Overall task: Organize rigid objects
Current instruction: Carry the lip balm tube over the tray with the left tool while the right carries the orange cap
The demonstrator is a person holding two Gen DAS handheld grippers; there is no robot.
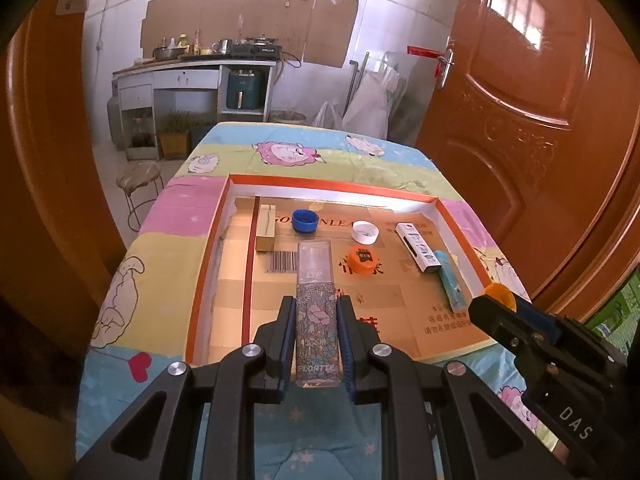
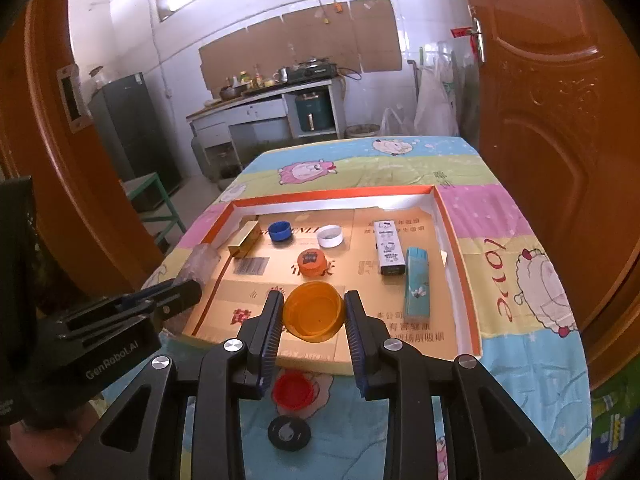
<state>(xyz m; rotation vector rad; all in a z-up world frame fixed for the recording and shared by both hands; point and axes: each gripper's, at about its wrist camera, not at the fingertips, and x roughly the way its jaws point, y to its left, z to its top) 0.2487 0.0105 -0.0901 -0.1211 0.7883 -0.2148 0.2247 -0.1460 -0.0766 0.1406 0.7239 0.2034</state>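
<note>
Cartoon-print cloth (image 1: 160, 264) covers table; tiled kitchen behind.

the clear floral tube (image 1: 317, 312) has its long sides covered by the left gripper's pads (image 1: 287, 338). in the right wrist view only a blurred clear end of it shows left of the orange-rimmed tray (image 2: 460, 272). the tray's near rim is hidden behind gripper arms. print on the white box (image 2: 389, 247) inside the tray is too small to read. bottles on the far counter (image 1: 188, 65) are too small to identify.
</note>
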